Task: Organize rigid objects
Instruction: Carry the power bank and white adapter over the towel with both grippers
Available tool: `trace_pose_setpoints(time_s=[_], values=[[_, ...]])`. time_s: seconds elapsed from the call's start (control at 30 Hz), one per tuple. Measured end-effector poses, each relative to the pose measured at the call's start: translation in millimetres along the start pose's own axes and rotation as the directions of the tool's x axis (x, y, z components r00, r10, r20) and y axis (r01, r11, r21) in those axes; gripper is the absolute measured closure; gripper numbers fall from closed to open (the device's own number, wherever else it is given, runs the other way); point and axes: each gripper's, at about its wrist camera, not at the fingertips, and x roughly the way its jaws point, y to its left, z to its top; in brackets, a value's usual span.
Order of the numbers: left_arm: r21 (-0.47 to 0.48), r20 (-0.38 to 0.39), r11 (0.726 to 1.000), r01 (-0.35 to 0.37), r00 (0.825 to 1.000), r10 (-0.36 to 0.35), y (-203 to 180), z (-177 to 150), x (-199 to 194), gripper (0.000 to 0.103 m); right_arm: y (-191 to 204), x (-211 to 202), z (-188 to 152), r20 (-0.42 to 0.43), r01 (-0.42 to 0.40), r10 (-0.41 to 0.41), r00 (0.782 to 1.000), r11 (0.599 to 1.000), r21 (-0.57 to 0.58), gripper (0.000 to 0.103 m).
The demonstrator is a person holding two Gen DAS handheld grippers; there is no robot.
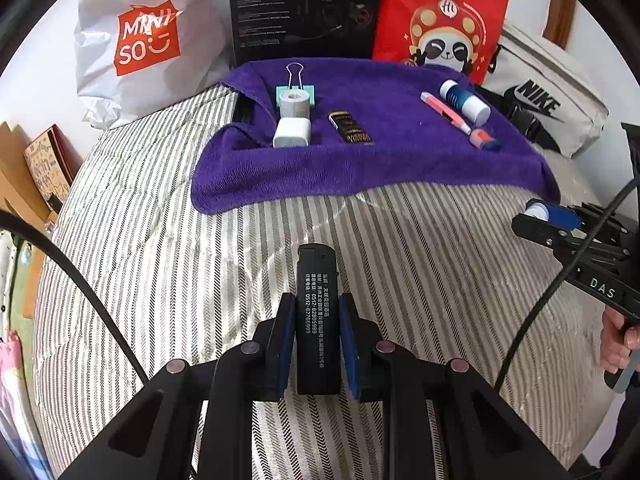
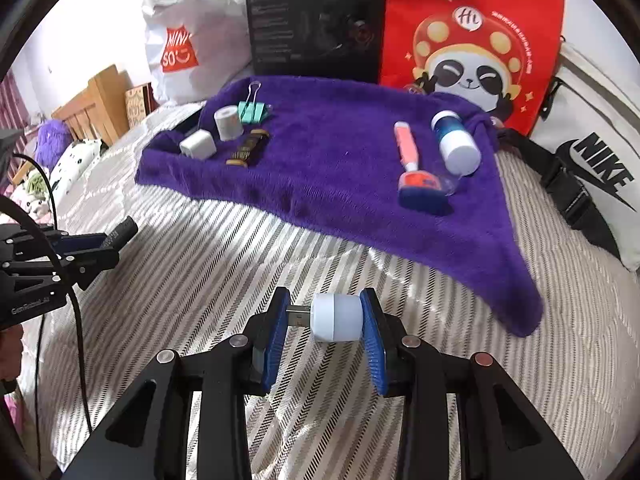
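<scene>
My left gripper (image 1: 317,316) is shut on a black lighter (image 1: 317,312) with white print, held above the striped bedcover. My right gripper (image 2: 325,320) is shut on a small white USB plug (image 2: 334,318), its metal connector against the left pad. Ahead lies a purple towel (image 1: 380,160). On its left part sit a white charger cube (image 1: 292,132), a grey tape roll (image 1: 295,104), a mint binder clip (image 1: 295,88) and a dark gold-printed bar (image 1: 351,128). On its right part lie a pink pen (image 1: 444,113), a white and blue bottle (image 1: 466,102) and a small orange and blue piece (image 1: 485,140).
Behind the towel stand a white Miniso bag (image 1: 148,44), a black box (image 1: 304,8), a red panda bag (image 1: 440,20) and a white Nike bag (image 1: 552,96). The striped bedcover (image 1: 200,260) spreads in front. A wooden headboard (image 2: 92,108) and plush toys are at far left.
</scene>
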Motion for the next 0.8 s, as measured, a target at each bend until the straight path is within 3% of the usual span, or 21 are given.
trace_pose_setpoints(time_s=[0.43, 0.8], values=[[-0.023, 0.066, 1.000, 0.010, 0.998, -0.008, 7.8, 40.2, -20.2, 0.082, -21.1, -35.7, 32.8, 0.062, 0.025, -0.027, 0.998, 0.999, 0.035, 0.068], [0.020, 0.127, 1.000, 0.017, 0.992, -0.019, 0.1, 81.1, -31.8, 0.082, -32.8, -40.6, 61.6, 0.083, 0.042, -0.047, 0.995, 0.997, 0.057, 0.068]])
